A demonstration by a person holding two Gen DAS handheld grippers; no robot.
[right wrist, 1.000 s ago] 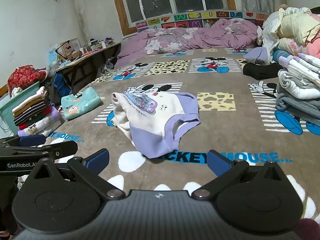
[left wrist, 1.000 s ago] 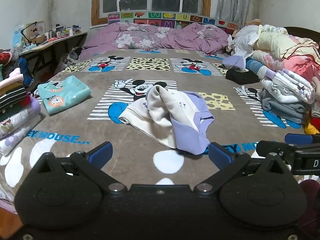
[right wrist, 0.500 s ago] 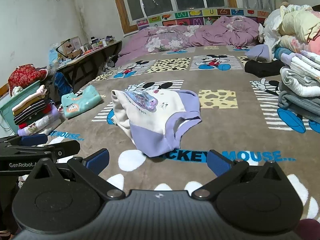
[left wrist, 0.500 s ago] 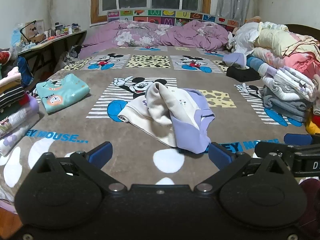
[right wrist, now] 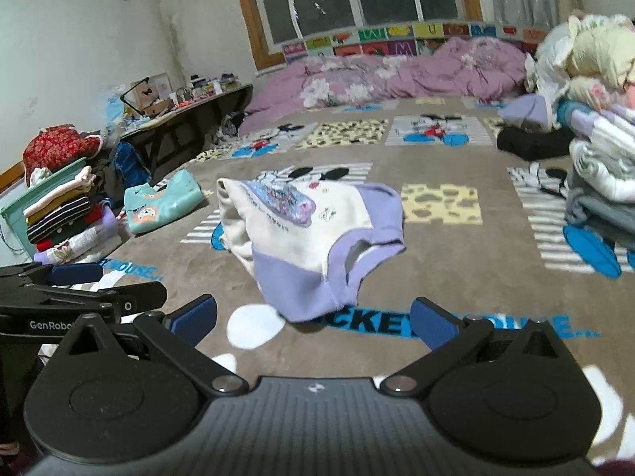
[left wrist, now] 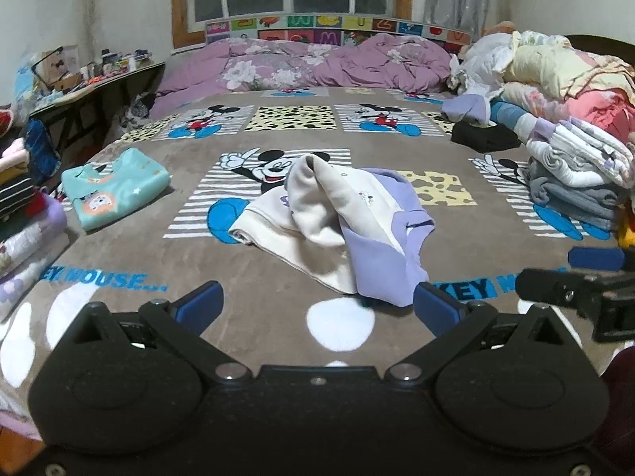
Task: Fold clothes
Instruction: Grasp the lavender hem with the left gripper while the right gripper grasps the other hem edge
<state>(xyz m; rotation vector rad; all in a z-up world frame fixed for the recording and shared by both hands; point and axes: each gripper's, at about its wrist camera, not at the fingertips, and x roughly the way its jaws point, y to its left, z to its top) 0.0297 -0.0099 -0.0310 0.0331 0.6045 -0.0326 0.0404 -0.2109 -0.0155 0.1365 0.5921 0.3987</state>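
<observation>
A cream and lilac child's top lies crumpled in the middle of the brown cartoon-mouse blanket; in the right wrist view the same top shows a printed front and a lilac hem nearest me. My left gripper is open, low over the blanket, a short way in front of the top's near edge. My right gripper is open too, just short of the lilac hem. Neither holds anything. Each gripper shows at the edge of the other's view.
A folded teal top lies on the blanket to the left. Folded stacks stand at the left edge. A pile of folded and loose clothes fills the right side. A purple quilt lies at the head; a cluttered desk stands left.
Both grippers have drifted slightly toward the top and stayed open; the right wrist view is now blurred by motion. The top has not moved.
</observation>
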